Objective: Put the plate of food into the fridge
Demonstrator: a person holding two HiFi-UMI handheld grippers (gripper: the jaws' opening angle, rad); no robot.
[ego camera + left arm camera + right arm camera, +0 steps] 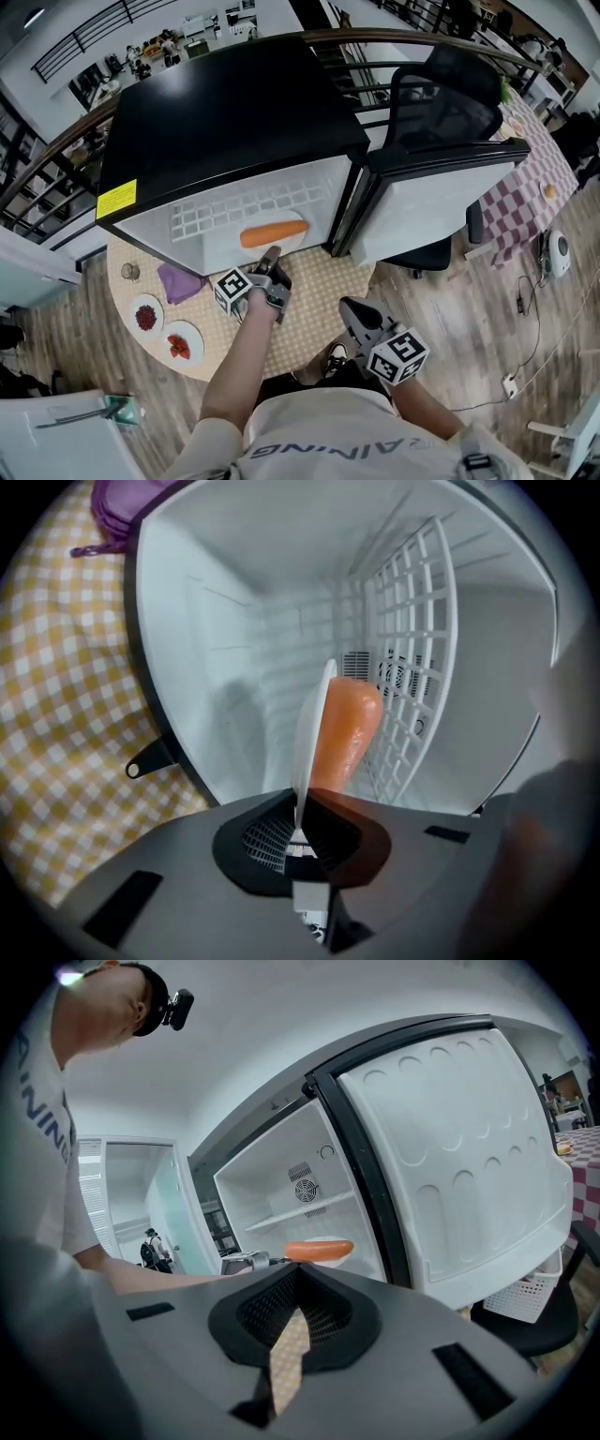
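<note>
A white plate [281,249] carrying one long orange piece of food [273,233] is held at the mouth of the open fridge [234,112]. My left gripper [272,255] is shut on the plate's near rim. In the left gripper view the plate [314,733] stands edge-on between the jaws, with the food [342,733] on its right side and the white fridge interior behind. A white wire shelf [412,667] lies beside it. My right gripper [352,311] hangs low near my body, shut and empty. The right gripper view shows the food [319,1250] ahead of the fridge opening.
The fridge door [441,202] stands swung open to the right. A round table with a yellow checked cloth [309,300] holds a purple cloth [180,281], two small plates of red food [146,315] and a small cup [129,271]. A black office chair [441,103] stands behind the door.
</note>
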